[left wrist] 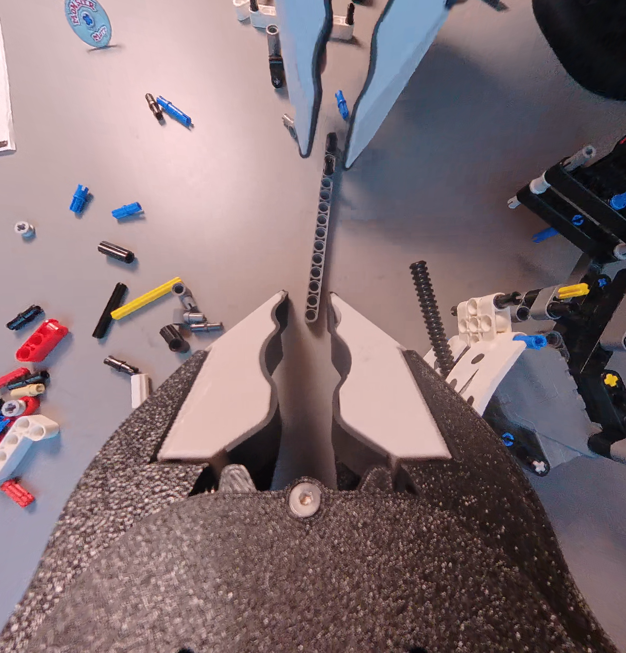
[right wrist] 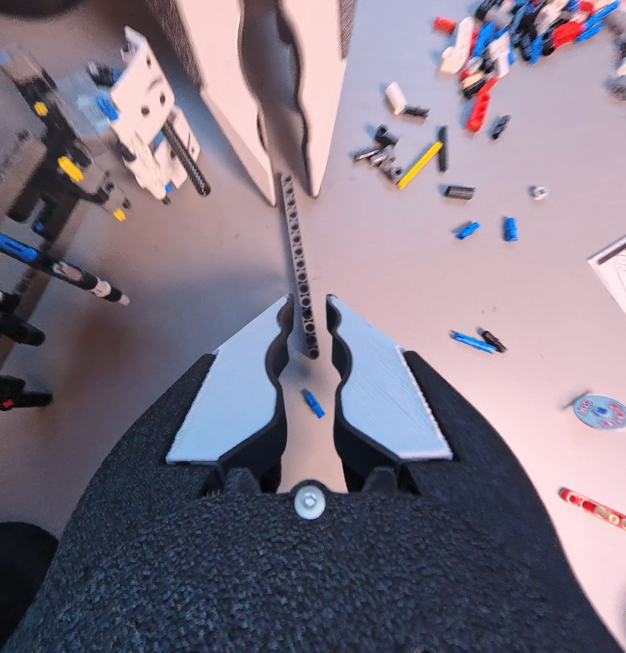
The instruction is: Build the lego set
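Motion blur smears the brick pile [right wrist: 537, 35]; the booklet [right wrist: 622, 272] runs off-frame.

Long grey holed beam [right wrist: 299, 261] spans between two facing grippers on the grey table [right wrist: 392, 282].
Right gripper [right wrist: 308, 300] jaws parted around near end; left gripper [right wrist: 293, 198] straddles far end. Small blue pin [right wrist: 314, 404] beneath; view blurred.

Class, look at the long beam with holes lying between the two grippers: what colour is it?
The beam is dark grey, seen best in the left wrist view.
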`<action>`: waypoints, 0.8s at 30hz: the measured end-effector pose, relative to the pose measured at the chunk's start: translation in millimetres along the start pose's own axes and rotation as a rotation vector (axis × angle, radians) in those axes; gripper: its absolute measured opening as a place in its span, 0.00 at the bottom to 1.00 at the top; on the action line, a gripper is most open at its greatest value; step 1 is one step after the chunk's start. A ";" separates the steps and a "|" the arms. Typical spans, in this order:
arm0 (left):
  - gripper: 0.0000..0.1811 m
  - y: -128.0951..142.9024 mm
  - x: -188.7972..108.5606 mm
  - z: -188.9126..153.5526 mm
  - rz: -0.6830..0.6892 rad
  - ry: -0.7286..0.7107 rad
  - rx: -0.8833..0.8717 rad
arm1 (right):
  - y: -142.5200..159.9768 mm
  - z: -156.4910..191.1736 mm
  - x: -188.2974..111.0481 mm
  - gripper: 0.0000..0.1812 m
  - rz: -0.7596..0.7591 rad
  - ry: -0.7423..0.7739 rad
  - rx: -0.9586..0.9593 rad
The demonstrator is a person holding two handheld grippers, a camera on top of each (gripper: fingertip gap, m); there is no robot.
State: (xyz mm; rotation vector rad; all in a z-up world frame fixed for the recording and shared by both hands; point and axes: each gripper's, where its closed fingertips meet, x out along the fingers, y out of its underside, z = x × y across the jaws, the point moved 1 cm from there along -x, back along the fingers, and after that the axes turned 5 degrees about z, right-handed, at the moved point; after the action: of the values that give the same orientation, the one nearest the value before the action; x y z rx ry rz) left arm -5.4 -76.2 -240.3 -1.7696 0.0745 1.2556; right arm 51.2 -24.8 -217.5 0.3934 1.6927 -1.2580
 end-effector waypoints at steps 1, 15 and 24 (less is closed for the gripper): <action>0.11 0.1 0.0 -0.5 0.000 -0.002 0.005 | -4.3 -6.8 -7.5 0.11 -0.050 0.012 0.032; 0.04 -0.2 0.7 -4.0 -0.018 0.039 0.015 | 33.9 -123.3 -1.4 0.04 0.129 0.104 -0.056; 0.04 -0.2 0.4 -3.9 -0.021 0.062 -0.003 | 30.0 -119.1 4.2 0.08 0.180 -0.004 -0.169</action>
State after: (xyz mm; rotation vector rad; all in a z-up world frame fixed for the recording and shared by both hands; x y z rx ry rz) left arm -2.3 -78.7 -240.3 -1.8078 0.0896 1.1869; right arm 11.5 90.0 -236.3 0.4308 1.7046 -0.9768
